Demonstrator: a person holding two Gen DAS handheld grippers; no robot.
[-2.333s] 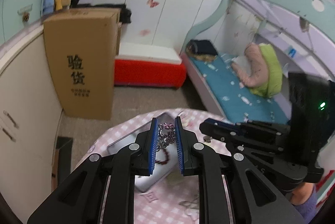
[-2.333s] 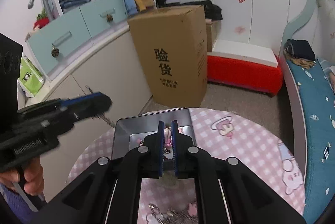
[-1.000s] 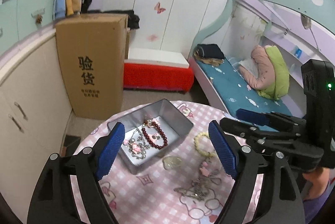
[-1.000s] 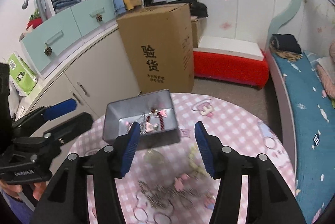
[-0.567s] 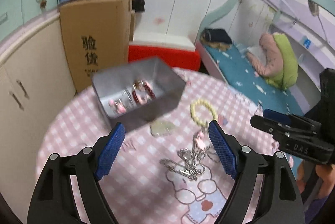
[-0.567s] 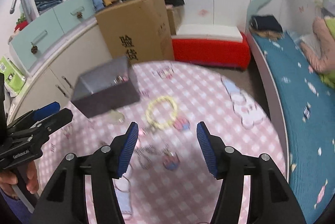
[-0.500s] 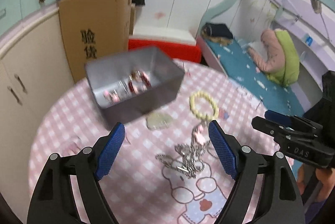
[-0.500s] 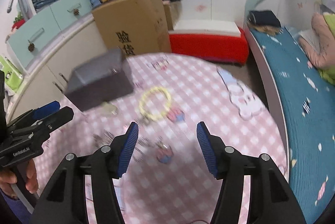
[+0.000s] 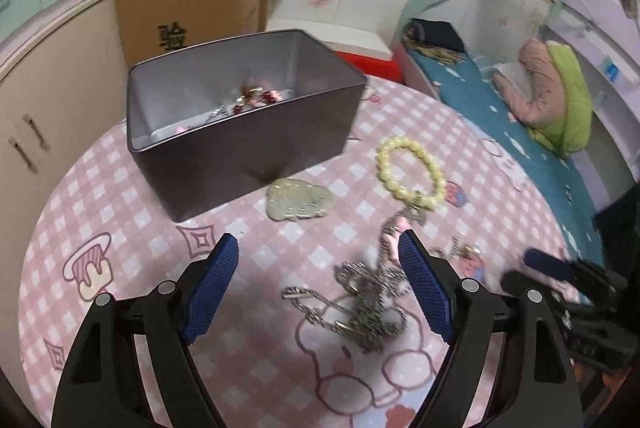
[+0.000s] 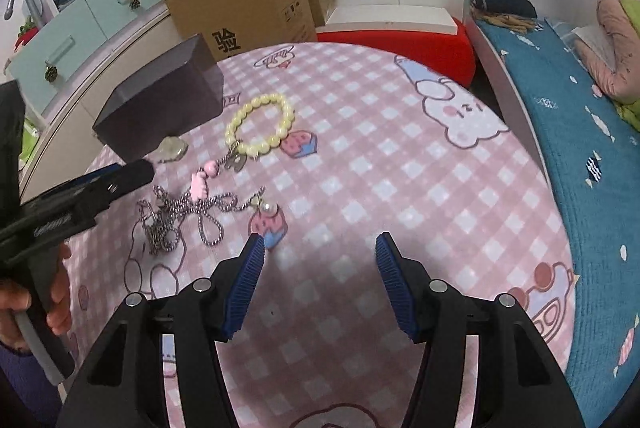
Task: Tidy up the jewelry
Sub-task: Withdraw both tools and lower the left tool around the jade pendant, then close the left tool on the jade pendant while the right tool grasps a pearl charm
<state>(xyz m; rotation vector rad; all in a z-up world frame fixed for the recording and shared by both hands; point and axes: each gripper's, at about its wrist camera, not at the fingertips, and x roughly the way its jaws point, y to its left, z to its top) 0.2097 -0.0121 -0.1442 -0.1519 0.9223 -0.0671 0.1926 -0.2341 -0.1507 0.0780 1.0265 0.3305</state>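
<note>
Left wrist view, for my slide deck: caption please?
Open left tongs above tangled silver chains, tin and bead bracelet beyond.

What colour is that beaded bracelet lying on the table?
The beaded bracelet is pale yellow, almost cream; the right wrist view shows it best.

pink-and-white checked tablecloth (image 9: 120, 187) with cartoon prints. the tin box (image 9: 240, 147) is dull grey, silvery inside. pale yellow bead bracelet (image 9: 410, 167), milky green pendant (image 9: 298, 201), silver chains (image 9: 360, 304) with a pink charm (image 10: 198, 183). black grippers, both with blue ribbed pads (image 9: 210, 288). brown cardboard box (image 10: 244, 3), teal bedding (image 10: 580, 131).
</note>
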